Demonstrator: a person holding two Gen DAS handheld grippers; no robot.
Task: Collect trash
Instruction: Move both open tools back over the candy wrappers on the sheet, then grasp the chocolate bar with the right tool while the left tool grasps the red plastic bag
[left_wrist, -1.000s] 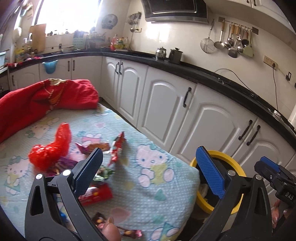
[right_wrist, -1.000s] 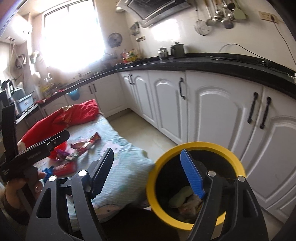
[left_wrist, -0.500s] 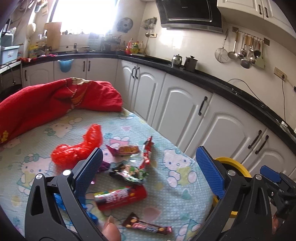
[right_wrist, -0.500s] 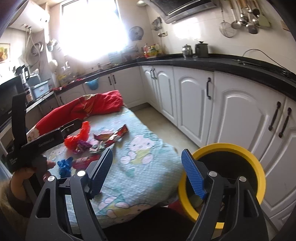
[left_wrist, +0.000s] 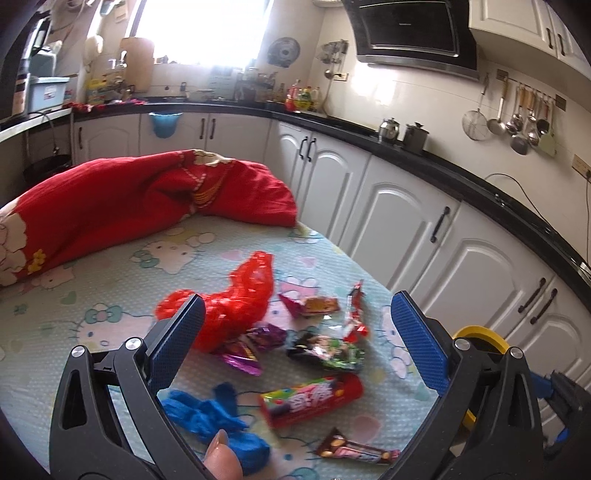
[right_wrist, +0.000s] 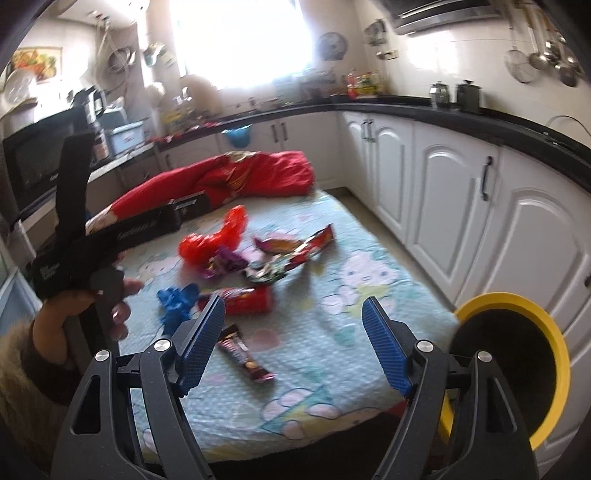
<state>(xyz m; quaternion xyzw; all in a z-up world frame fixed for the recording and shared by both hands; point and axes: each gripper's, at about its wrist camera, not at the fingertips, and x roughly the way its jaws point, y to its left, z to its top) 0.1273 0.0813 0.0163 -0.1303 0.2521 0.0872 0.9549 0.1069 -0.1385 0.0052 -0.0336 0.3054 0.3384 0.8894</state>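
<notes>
Wrappers lie scattered across the middle of a table covered with a cartoon-cat cloth in a kitchen: a crumpled red plastic bag, just beside it a purple foil wrapper and a green-and-black packet, a torn pink wrapper and a thin red-and-white wrapper behind those, a red candy tube lying on its side nearer you, a crumpled blue glove to its left, and a brown chocolate bar wrapper nearest the table's front edge. Your left gripper hangs above the pile with its blue pads spread wide and nothing between them, the red bag and the foil showing past the left pad. Your right gripper is likewise wide apart and empty, poised over the near part of the cloth with the chocolate bar wrapper just below its left finger. In the right wrist view your left hand grips the black handle of the other tool at the table's left side. A yellow-rimmed black bin stands on the floor off the table's right corner, against the white cupboards. A red quilt is bunched at the far end of the table.
</notes>
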